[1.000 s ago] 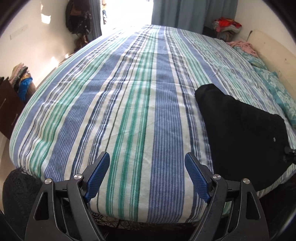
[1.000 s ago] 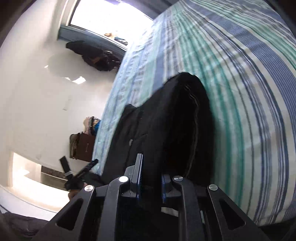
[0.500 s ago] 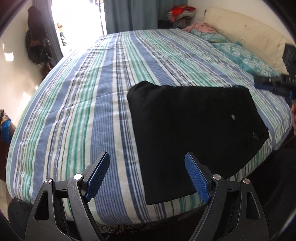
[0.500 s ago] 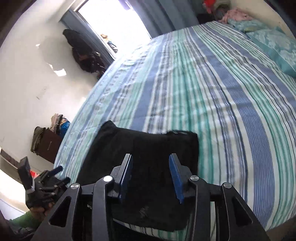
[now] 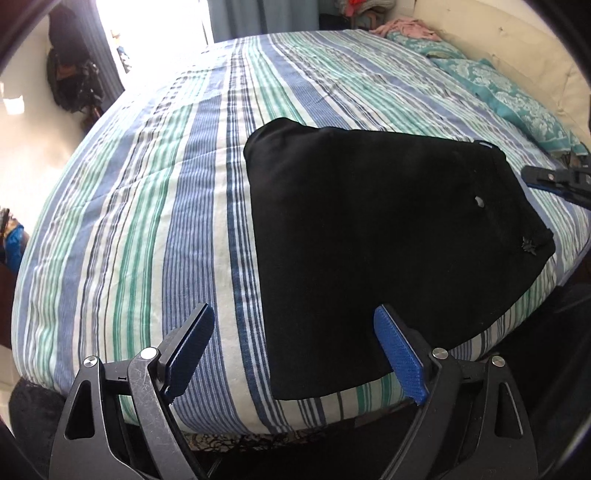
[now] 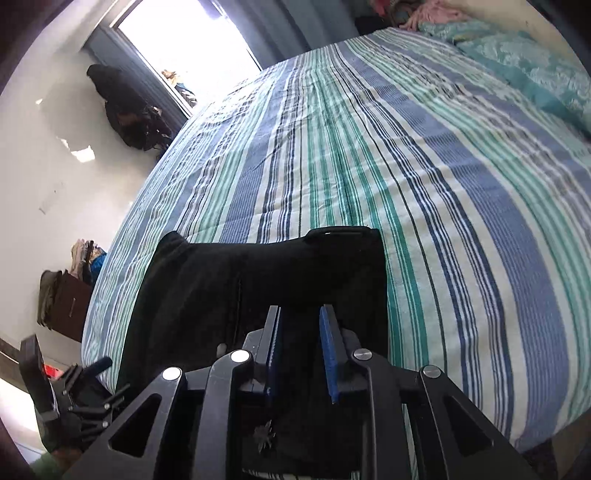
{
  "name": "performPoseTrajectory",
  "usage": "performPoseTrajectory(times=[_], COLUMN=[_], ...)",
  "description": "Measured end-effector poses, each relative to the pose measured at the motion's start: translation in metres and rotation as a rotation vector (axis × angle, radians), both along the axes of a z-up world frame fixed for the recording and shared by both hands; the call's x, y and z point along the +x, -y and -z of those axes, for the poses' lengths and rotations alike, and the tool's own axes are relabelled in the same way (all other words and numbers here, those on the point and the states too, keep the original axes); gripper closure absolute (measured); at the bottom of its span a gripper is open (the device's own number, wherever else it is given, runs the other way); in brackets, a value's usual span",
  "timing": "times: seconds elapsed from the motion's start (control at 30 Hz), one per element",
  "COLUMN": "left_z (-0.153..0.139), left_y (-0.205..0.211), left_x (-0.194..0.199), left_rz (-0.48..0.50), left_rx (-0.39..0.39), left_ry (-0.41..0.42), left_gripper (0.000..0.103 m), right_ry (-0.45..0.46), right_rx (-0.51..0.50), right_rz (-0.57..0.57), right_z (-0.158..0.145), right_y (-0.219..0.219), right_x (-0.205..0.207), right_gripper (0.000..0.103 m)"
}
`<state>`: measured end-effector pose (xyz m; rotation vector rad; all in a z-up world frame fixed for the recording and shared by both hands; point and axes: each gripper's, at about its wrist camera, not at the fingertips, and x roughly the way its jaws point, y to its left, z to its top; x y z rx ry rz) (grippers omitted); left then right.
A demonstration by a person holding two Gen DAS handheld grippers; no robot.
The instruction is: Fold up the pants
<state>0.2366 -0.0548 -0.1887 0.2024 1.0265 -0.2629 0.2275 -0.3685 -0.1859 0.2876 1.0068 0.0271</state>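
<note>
The black pants point(image 5: 388, 229) lie folded flat on the striped bed point(image 5: 147, 221), close to its front edge. My left gripper point(image 5: 293, 317) hovers over their near left corner, jaws wide and still opening, nothing between the blue pads. My right gripper point(image 6: 300, 312) hangs just above the pants point(image 6: 258, 280) near their right end. Its jaws are closing to a narrow gap and hold no cloth. The right gripper's tips point(image 5: 554, 182) also show at the right edge of the left wrist view. The left gripper point(image 6: 74, 391) shows at the lower left of the right wrist view.
Teal pillows point(image 5: 517, 99) and a cream headboard point(image 5: 535, 55) line the bed's right side, with pink clothes point(image 5: 406, 27) at the far corner. A dark bag point(image 6: 129, 114) hangs on the wall by the bright window point(image 6: 192, 40). A brown cabinet point(image 6: 70, 306) stands left of the bed.
The right gripper let go of the raised pants fold, which now lies flat, and backed up above it. The left wrist view swung right, bringing the pants under the left gripper.
</note>
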Motion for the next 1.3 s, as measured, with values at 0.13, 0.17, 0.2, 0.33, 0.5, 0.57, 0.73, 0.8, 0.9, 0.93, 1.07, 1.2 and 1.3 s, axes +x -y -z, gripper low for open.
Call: performPoseTrajectory(times=[0.13,0.17,0.2,0.33,0.5,0.57,0.73,0.8,0.9,0.93,1.07,1.2,1.3], left_z=[0.000,0.001,0.002,0.010,0.015,0.016,0.018,0.020,0.020,0.021,0.021,0.020,0.020], left_y=[0.006,0.007,0.008,0.010,0.011,0.011,0.011,0.012,0.006,0.005,0.003,0.002,0.001], left_x=[0.002,0.002,0.002,0.002,0.002,0.003,0.003,0.004,0.004,0.004,0.005,0.003,0.002], left_rz=[-0.009,-0.008,-0.006,-0.003,-0.005,-0.006,-0.006,-0.009,-0.019,-0.022,-0.025,-0.023,-0.023], left_rx=[0.014,0.022,0.033,0.059,0.071,0.071,0.078,0.075,0.065,0.063,0.055,0.059,0.056], left_ry=[0.001,0.001,-0.001,-0.020,-0.033,-0.036,-0.031,-0.034,-0.040,-0.043,-0.051,-0.051,-0.057], left_gripper=[0.013,0.013,0.013,0.013,0.013,0.013,0.012,0.011,0.008,0.007,0.006,0.006,0.006], right_ry=[0.021,0.026,0.029,-0.021,-0.067,-0.071,-0.061,-0.058,-0.054,-0.053,-0.048,-0.046,-0.044], right_rx=[-0.088,-0.106,-0.128,-0.209,-0.248,-0.249,-0.218,-0.219,-0.217,-0.214,-0.197,-0.198,-0.190], right_rz=[-0.045,-0.050,-0.058,-0.041,-0.039,-0.030,-0.016,-0.015,-0.013,-0.012,-0.008,-0.012,-0.013], right_z=[-0.022,-0.022,-0.020,0.009,0.040,0.040,0.043,0.044,0.045,0.045,0.045,0.045,0.045], right_y=[-0.031,-0.038,-0.045,-0.059,-0.063,-0.063,-0.060,-0.061,-0.061,-0.061,-0.059,-0.058,-0.057], right_x=[-0.043,-0.051,-0.059,-0.069,-0.070,-0.069,-0.071,-0.072,-0.072,-0.072,-0.073,-0.074,-0.075], right_gripper=[0.081,0.081,0.081,0.081,0.081,0.081,0.081,0.081,0.081,0.081,0.081,0.081,0.081])
